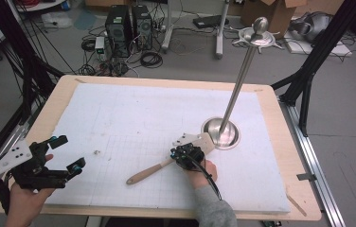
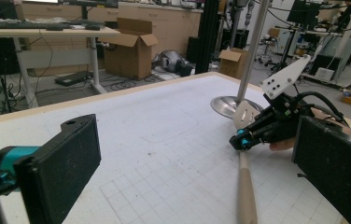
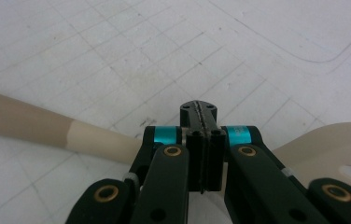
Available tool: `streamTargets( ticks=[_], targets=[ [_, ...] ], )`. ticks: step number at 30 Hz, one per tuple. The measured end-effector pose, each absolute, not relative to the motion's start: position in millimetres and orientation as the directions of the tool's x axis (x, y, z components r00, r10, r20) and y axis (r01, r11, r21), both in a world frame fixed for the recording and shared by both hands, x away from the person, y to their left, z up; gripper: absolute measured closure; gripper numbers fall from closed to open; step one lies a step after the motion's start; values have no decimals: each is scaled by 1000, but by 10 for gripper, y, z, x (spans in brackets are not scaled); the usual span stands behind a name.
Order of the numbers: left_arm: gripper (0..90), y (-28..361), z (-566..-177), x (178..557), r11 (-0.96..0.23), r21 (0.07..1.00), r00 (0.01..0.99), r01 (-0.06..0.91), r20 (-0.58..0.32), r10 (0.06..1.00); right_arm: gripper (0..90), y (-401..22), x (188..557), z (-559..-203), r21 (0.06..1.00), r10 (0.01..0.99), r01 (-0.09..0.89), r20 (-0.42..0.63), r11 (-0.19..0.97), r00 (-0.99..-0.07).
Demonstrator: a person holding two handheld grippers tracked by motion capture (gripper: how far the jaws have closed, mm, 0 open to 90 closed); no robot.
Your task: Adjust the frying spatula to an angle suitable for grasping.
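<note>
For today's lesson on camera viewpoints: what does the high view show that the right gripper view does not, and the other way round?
High view alone: the left claw open over the white mat, the metal stand, and computers on the floor. Right gripper view alone: the right claw seen close, jaws pressed together above the spatula's neck. Both: the spatula, the gridded mat and that claw.

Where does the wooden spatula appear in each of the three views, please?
High view: the spatula lies at centre bottom, under the right gripper.
Left gripper view: lower right, handle pointing toward the camera.
Right gripper view: across the frame behind the shut jaws, handle at left.
Shared landmark: the white gridded mat.
</note>
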State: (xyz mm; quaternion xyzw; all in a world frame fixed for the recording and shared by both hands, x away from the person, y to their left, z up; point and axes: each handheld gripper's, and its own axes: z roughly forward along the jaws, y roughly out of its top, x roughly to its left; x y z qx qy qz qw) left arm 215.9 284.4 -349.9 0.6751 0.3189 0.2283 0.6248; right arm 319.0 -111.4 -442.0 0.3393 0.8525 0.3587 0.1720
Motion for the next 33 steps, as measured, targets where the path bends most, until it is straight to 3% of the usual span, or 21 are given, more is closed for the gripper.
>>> streamTargets(
  ticks=[21, 33],
  targets=[
    [18, 2724, -3489, 2251, -24, 989, 713, 143, -86, 696, 900, -1321, 2942, -4440, 744, 710, 451, -44, 493, -703],
    [18, 2728, -3494, 2261, -26, 989, 712, 144, -85, 697, 900, -1128, 2671, -4292, 813, 629, 336, -48, 475, -776]
  ],
)
